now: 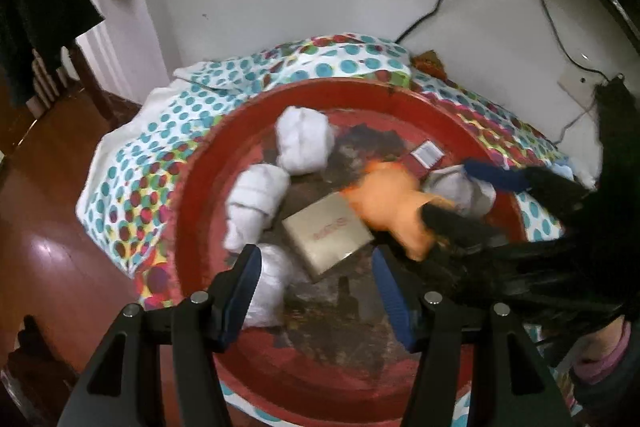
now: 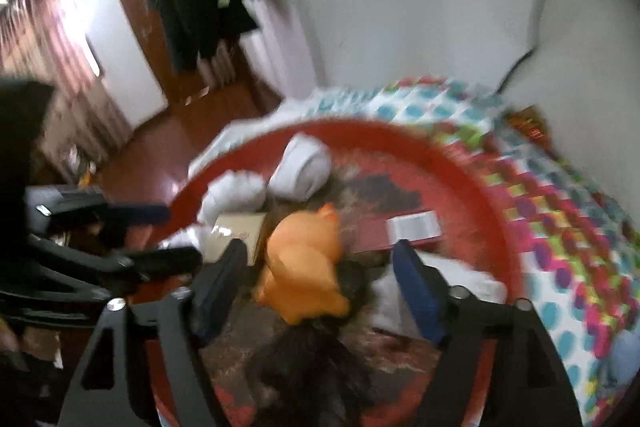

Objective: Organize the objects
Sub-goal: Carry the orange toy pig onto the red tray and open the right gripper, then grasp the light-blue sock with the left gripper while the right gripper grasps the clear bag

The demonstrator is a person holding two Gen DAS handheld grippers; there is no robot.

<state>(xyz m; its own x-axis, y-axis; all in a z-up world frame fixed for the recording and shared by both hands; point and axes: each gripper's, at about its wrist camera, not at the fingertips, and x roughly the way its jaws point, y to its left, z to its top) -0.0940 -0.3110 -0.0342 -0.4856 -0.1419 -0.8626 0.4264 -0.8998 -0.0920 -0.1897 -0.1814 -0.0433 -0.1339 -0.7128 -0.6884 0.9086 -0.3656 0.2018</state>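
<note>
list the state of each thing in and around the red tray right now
left gripper: open, holding nothing
right gripper: open, orange toy between its fingers, not squeezed
orange toy: lying in the tray
red tray: resting on the dotted cloth
dotted cloth: rumpled at its far edge
white rolled socks: bundled, at the tray's edge
beige box: shut, lying flat

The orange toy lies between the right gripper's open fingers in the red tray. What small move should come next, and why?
Probably lift the right gripper straight up and away. Its jaws stand wide, not pressing the orange toy, which rests in the red tray, so it looks released. The left gripper hangs open close by.
</note>
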